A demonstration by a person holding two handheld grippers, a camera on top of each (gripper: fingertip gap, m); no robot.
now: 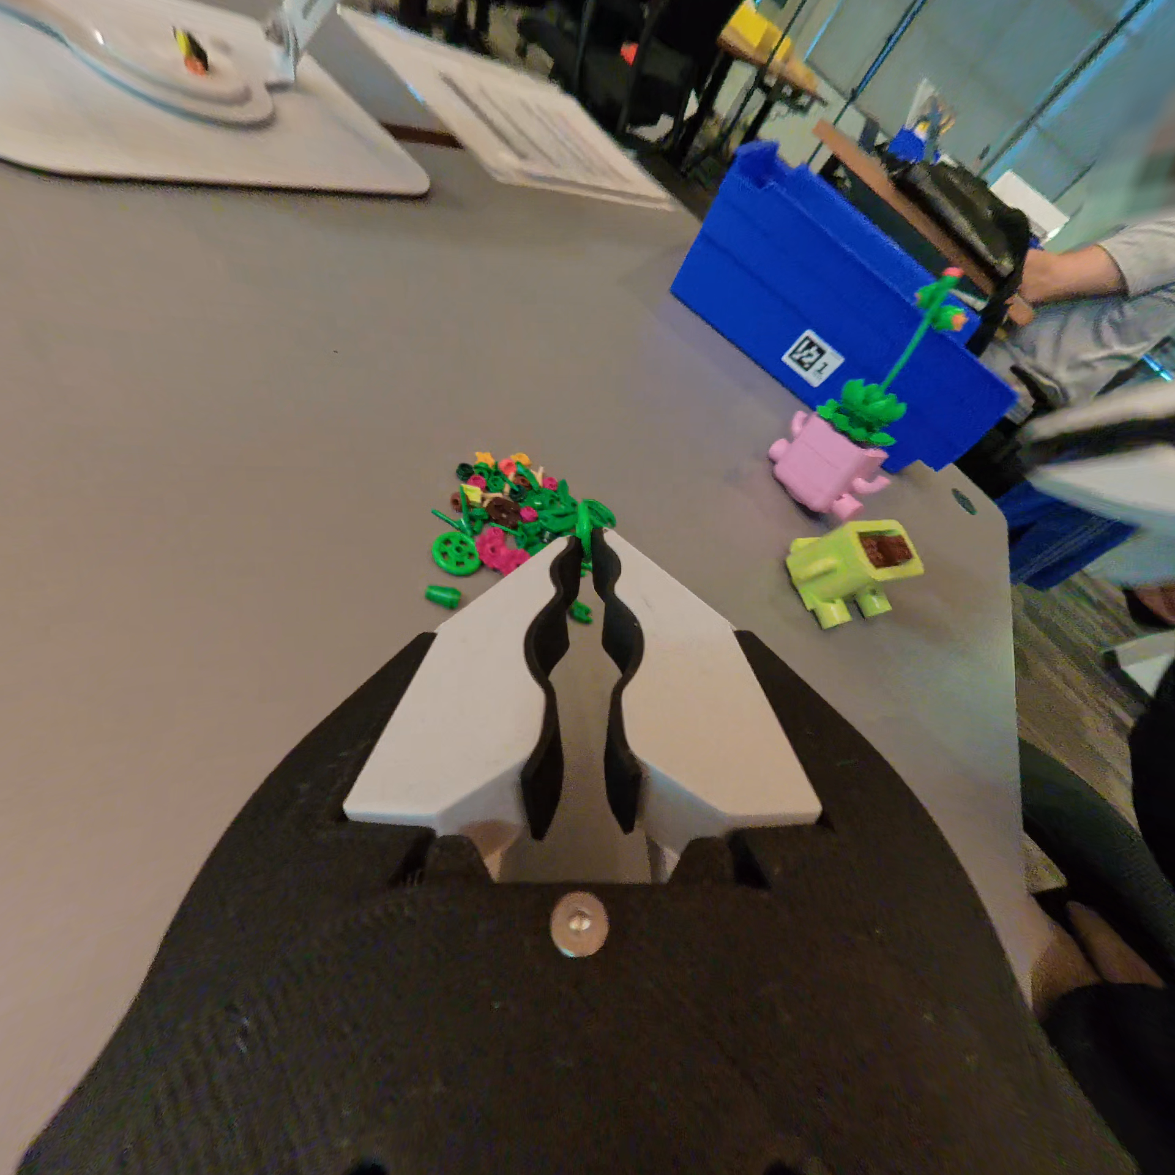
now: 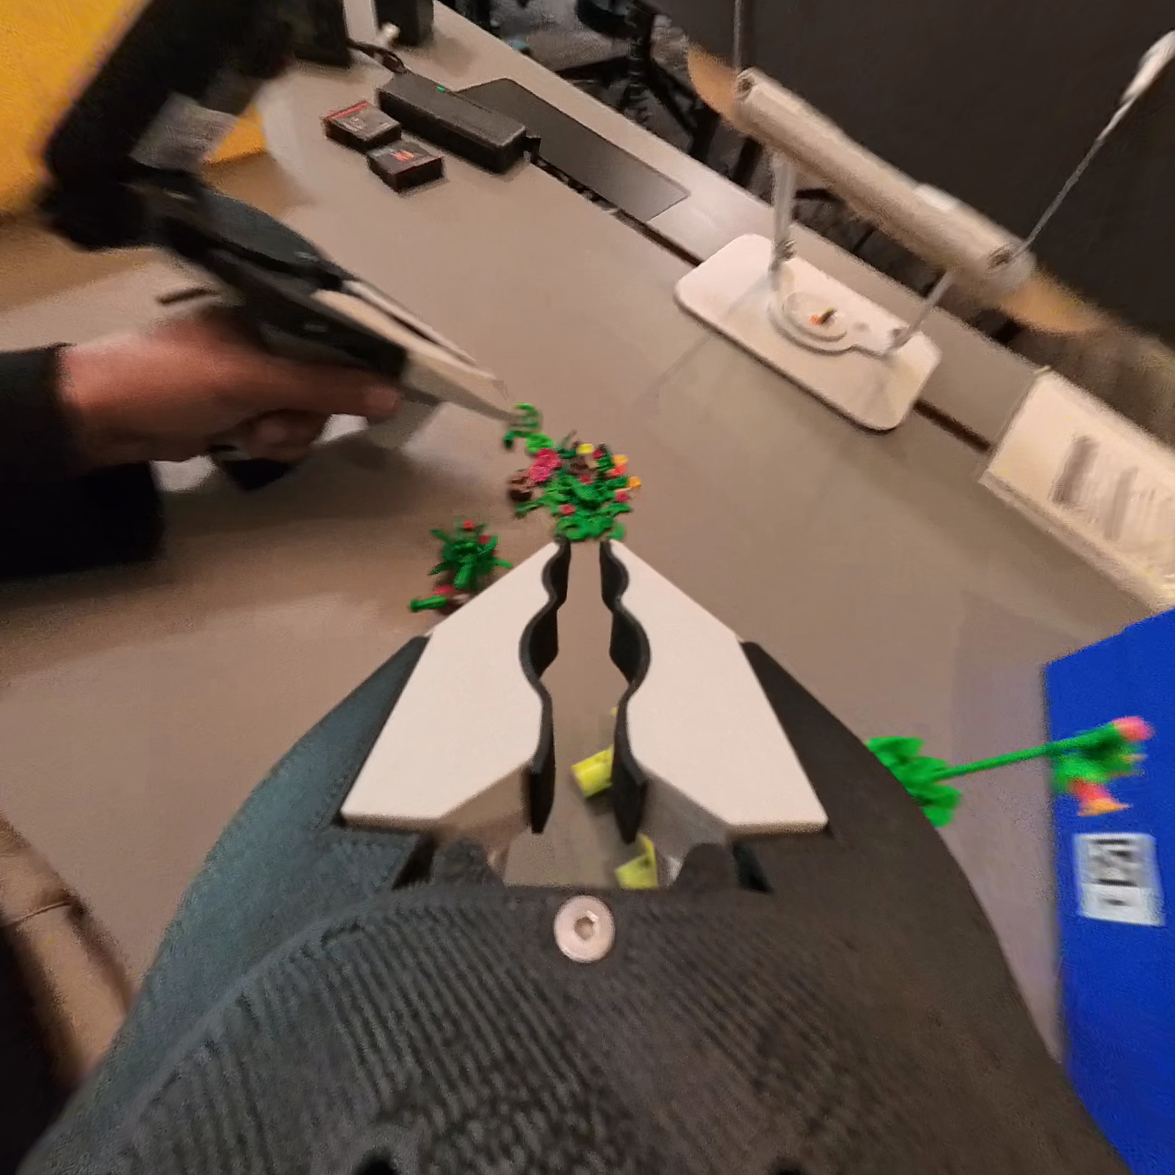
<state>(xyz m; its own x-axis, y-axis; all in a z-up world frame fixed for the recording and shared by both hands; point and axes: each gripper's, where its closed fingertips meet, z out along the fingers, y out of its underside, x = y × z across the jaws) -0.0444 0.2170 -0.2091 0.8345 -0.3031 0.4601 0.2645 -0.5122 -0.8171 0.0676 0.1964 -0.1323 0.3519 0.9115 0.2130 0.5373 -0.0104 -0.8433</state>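
Note:
My left gripper (image 1: 586,540) is shut on a green leaf piece (image 1: 596,516) at its tips, just above a pile of small toy-brick flower and leaf parts (image 1: 502,508) on the grey table. The right wrist view shows that gripper (image 2: 502,407) lifting the curly green piece (image 2: 526,423) over the pile (image 2: 572,483). My right gripper (image 2: 583,543) is narrowly open and empty, tips just short of the pile. A lime green brick pot (image 1: 852,566) lies below the right fingers (image 2: 591,769). A pink pot (image 1: 823,467) holds a green plant with a tall stem (image 1: 909,343).
A blue bin (image 1: 814,299) stands behind the pots, at the right in the right wrist view (image 2: 1113,890). A small assembled green sprig (image 2: 467,556) lies left of the right fingers. A white lamp base (image 2: 807,324) and black boxes (image 2: 407,159) sit farther back. One gripper's finger ends stand about 15 cm off the other's.

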